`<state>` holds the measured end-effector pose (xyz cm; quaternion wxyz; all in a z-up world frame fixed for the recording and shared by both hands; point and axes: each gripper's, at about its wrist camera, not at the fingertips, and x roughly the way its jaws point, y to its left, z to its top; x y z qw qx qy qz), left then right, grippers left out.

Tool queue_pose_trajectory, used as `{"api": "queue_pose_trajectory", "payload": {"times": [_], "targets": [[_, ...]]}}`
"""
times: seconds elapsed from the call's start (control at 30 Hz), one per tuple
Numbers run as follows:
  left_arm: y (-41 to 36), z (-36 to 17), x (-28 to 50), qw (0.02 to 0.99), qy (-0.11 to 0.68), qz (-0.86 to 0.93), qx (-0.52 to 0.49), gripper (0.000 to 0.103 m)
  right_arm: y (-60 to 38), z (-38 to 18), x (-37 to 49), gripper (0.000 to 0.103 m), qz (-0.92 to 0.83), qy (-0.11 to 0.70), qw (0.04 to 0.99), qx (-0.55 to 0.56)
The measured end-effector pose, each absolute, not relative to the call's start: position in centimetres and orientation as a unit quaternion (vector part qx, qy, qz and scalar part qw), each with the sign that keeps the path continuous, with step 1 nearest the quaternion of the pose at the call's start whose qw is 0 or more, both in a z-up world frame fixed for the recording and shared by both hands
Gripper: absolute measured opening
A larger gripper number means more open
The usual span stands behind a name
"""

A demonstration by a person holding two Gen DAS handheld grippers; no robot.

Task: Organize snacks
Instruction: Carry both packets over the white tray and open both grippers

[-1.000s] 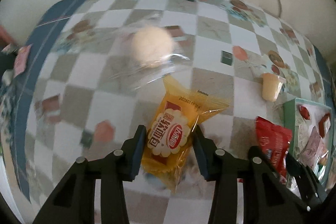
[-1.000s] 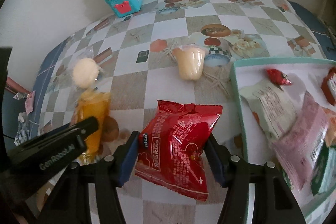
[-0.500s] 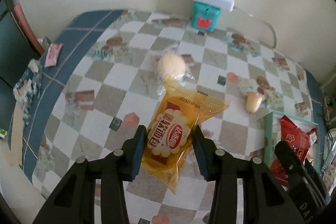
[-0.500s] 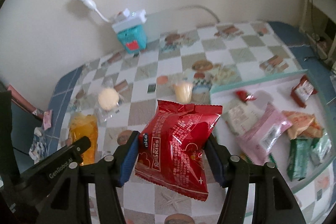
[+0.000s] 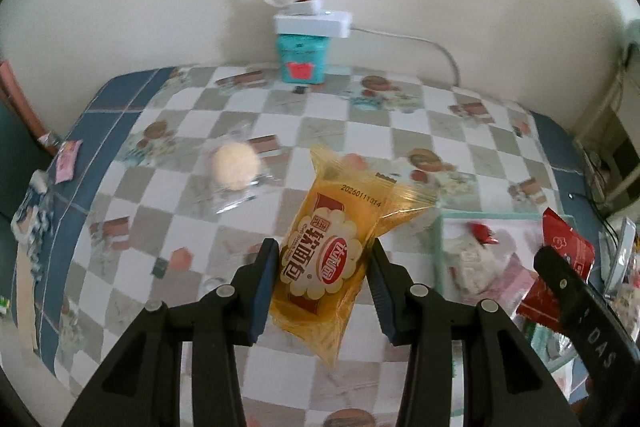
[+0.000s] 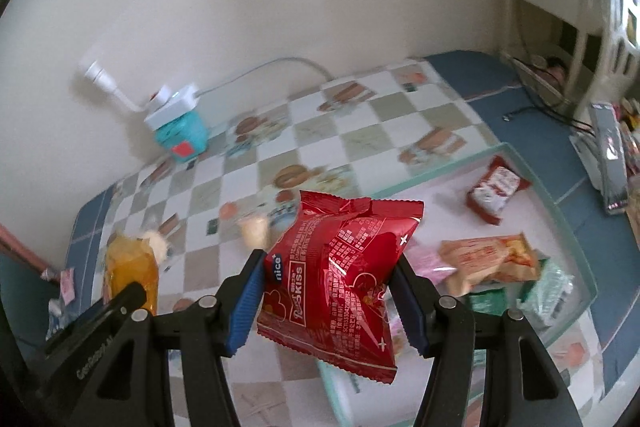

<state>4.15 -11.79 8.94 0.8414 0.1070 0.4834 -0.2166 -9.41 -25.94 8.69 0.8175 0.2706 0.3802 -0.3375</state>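
My left gripper [image 5: 322, 283] is closed on the yellow snack pack [image 5: 334, 263]; both pads press its sides and the pack hangs in the air above the checkered tablecloth [image 5: 360, 131]. My right gripper [image 6: 328, 301] is clamped in the same way on the red snack bag [image 6: 340, 283], which is held above the near edge of the green-rimmed tray [image 6: 560, 215]. In the right wrist view I see the left gripper and its yellow pack at the lower left.

On the cloth there lies a round pale bun in clear wrap [image 5: 236, 166], well apart from the tray, and a small jelly cup [image 6: 254, 230] just beside the tray's left side. Inside the tray lie several packs: a red and white one [image 6: 496, 189], an orange one [image 6: 490, 259] and green ones [image 6: 550, 287]. At the wall stands a teal box [image 5: 303, 61] with a white power strip [image 5: 313, 23] on top.
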Motion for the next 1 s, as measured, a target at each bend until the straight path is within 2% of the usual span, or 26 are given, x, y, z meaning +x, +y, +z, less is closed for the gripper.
{"api": "queue_pose_trajectory", "payload": {"times": [0.37,1.0], "targets": [[-18.7,8.8,1.2,0.827,0.459,-0.285,0.156,0.046,-30.7,8.1,-12.2,0.064,-0.381,0.360,0.796,0.302],[-26.1,4.2,-0.2,0.798,0.457,-0.338,0.199,0.046,-36.6,4.7,-13.3,0.064,-0.423,0.355,0.765,0.331]]}}
